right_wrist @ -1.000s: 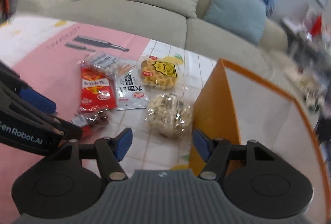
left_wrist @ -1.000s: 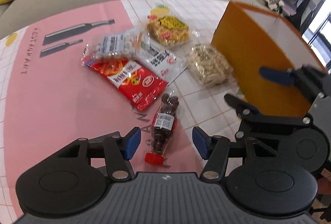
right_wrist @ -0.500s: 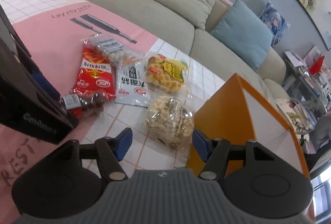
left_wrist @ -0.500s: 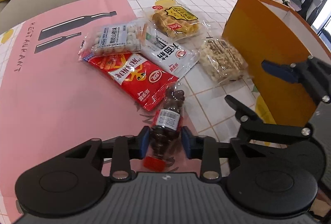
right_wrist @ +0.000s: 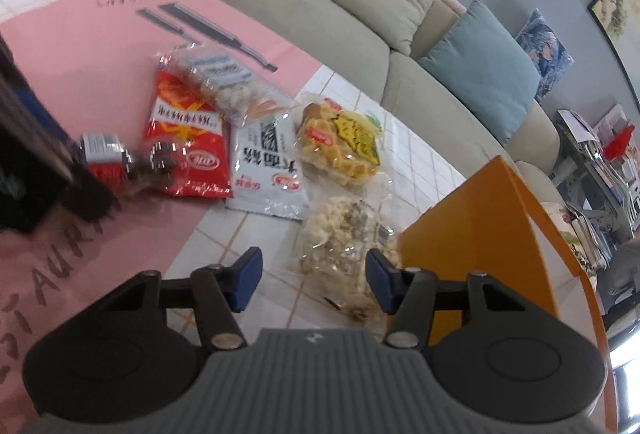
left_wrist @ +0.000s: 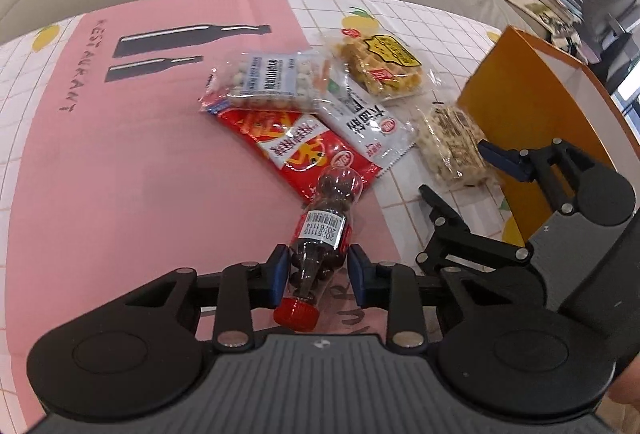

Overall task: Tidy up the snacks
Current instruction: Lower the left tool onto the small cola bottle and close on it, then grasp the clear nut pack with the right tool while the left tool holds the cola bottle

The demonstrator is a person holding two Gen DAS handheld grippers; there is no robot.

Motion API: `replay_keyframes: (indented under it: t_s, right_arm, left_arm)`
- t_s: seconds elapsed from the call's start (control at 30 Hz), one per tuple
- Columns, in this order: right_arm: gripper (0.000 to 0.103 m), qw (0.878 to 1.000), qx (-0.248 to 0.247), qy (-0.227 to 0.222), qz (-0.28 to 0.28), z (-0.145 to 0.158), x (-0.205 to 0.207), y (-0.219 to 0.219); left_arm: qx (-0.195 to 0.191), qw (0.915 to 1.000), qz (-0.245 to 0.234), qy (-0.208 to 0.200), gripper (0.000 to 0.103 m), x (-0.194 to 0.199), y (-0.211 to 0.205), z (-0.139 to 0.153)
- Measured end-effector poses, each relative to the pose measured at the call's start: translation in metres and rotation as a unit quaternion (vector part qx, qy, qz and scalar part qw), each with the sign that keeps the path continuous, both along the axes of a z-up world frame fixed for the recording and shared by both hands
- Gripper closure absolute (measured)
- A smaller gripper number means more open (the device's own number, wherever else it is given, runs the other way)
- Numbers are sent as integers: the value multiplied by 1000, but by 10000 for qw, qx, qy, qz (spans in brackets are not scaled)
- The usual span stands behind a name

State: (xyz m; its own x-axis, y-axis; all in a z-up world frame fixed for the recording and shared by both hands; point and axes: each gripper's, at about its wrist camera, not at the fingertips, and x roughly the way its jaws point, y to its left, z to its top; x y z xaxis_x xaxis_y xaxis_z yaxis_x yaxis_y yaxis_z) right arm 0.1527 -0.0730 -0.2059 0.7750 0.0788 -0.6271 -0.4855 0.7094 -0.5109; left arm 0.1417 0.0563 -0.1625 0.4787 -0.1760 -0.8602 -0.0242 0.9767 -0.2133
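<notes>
My left gripper point(left_wrist: 318, 272) is shut on a small clear bottle of dark candies point(left_wrist: 320, 234) with a red cap, near its neck; the bottle also shows in the right wrist view point(right_wrist: 132, 161). Beyond it lie a red snack bag point(left_wrist: 296, 145), a white bag point(left_wrist: 368, 117), a clear bag of white balls point(left_wrist: 272, 77), a waffle pack point(left_wrist: 384, 67) and a popcorn-like pack point(left_wrist: 452, 141). My right gripper point(right_wrist: 314, 280) is open and empty, hovering at the near end of the popcorn-like pack point(right_wrist: 340, 238), next to the orange box point(right_wrist: 480, 234).
The orange box point(left_wrist: 532, 113) stands open at the table's right side. A pink-and-tiled tablecloth point(left_wrist: 120, 173) covers the table. A grey sofa point(right_wrist: 320, 17) with yellow, beige and blue cushions runs behind. Shelves with clutter point(right_wrist: 600, 161) stand at the far right.
My left gripper went from open around the candy bottle to shut on it, and holds it. My right gripper moved forward and down toward the popcorn-like pack, staying open.
</notes>
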Motion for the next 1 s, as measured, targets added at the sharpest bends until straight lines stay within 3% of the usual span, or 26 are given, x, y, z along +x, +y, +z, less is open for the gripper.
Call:
replay_keyframes:
  t_s: [0.1,0.13,0.43,0.83,1.0]
  right_arm:
    - [56,9997,-147,-159,113,-4,-3,3]
    - [68,9997,-156,-139,157,-5,-3,3]
    - [83,9996,5,47,261,4,-19,-2]
    - [88,9878,939,1041,678,44,-94,-22]
    - [89,9753,1420,1603,546,46,-95,-27]
  left_arm:
    - [-98,9999,92,34,68,-2,3,1]
    - [-119,9999,112,37,68,-3,3,2]
    - [-185,9995,217,123,68,-17,0,7]
    - [-262,9979,483,330,68,-53,1,0]
    - [-213,9971,612,407,68,-58,3,-2]
